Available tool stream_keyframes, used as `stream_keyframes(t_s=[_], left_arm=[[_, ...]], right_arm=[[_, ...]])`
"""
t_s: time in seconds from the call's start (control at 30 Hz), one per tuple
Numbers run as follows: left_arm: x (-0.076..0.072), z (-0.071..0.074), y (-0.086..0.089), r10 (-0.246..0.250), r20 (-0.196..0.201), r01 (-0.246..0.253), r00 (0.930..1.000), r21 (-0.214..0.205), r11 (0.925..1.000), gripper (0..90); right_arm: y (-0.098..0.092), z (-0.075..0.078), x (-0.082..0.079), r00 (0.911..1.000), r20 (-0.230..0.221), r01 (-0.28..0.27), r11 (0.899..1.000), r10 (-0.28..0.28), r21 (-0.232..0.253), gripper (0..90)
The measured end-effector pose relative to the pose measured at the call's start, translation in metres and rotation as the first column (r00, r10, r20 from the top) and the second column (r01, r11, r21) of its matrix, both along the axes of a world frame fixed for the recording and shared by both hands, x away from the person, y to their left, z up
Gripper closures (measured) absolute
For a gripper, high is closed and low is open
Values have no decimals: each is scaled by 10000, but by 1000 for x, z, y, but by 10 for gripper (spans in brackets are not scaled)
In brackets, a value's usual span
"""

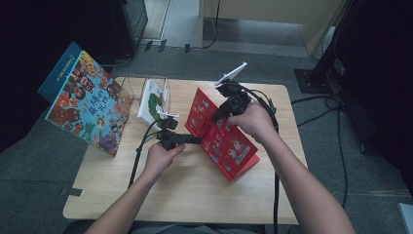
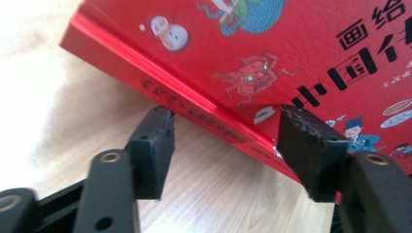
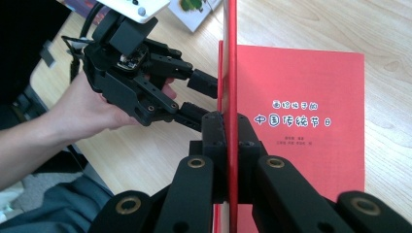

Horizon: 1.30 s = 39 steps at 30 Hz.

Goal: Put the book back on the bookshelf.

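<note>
red picture book (image 1: 225, 139) on the wooden table, front cover lifted upright (title page showing).

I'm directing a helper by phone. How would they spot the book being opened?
On the wooden table, look right of the clear stand with upright books. The red book lies there, its cover lifted by the right claw. It is the only plain red one.

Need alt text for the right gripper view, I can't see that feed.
The right claw is shut on the raised cover of a red book lying open on the wooden table. At left, a hand holds the left claw, open, at the cover's edge.
</note>
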<state>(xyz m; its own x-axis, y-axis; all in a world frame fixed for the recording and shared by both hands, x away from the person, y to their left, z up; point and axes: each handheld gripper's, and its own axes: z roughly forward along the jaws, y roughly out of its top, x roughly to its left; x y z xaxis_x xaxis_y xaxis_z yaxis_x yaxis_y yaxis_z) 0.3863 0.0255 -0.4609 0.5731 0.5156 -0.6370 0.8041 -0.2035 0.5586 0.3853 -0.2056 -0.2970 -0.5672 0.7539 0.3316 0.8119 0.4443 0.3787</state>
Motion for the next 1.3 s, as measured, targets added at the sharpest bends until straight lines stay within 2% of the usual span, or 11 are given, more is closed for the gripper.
stream_keyframes(t_s=[0.3,0.4,0.5,0.6,0.73,0.83,0.9,1.0,1.1,1.2,1.3], left_arm=[[7,1,3,-545,-233,533,9982,-487,9974,267],[7,8,6,-430,114,437,9990,-653,9969,227],[8,14,11,-680,458,720,9966,-921,9931,212],[7,22,15,-829,1063,906,9909,-697,9934,227],[9,27,23,-1131,1297,1271,9851,-1052,9863,279],[9,32,33,-1100,1483,1314,9828,-1432,9809,388],[11,34,38,-1371,1309,1576,9819,-1615,9742,479],[11,36,41,-1814,1292,1986,9749,-1358,9706,577],[7,42,43,-2081,1620,2251,9646,-947,9697,633],[6,50,46,-2381,1818,2554,9541,-786,9636,684],[3,56,49,-2563,2060,2751,9444,-684,9590,704]], right_arm=[[-5,-2,-6,9959,761,-536,9960,482,710,884],[-8,-2,-11,9916,1118,-769,9908,644,1116,883],[-14,0,-15,9874,1406,-949,9828,726,1585,883],[-19,0,-20,9806,1762,-1219,9713,861,2042,881],[-29,-5,-22,9760,1998,-1404,9518,868,2726,882],[-39,-12,-23,9770,1951,-1467,9349,858,3231,888],[-46,-17,-23,9770,1960,-1493,9251,837,3492,889],[-50,-21,-23,9692,2189,-1842,9228,1132,3384,887],[-53,-22,-22,9643,2291,-2045,9231,1328,3258,867],[-55,-26,-19,9646,2257,-1998,9365,1364,2880,815],[-59,-33,-15,9653,2111,-2173,9209,1536,3236,821]])
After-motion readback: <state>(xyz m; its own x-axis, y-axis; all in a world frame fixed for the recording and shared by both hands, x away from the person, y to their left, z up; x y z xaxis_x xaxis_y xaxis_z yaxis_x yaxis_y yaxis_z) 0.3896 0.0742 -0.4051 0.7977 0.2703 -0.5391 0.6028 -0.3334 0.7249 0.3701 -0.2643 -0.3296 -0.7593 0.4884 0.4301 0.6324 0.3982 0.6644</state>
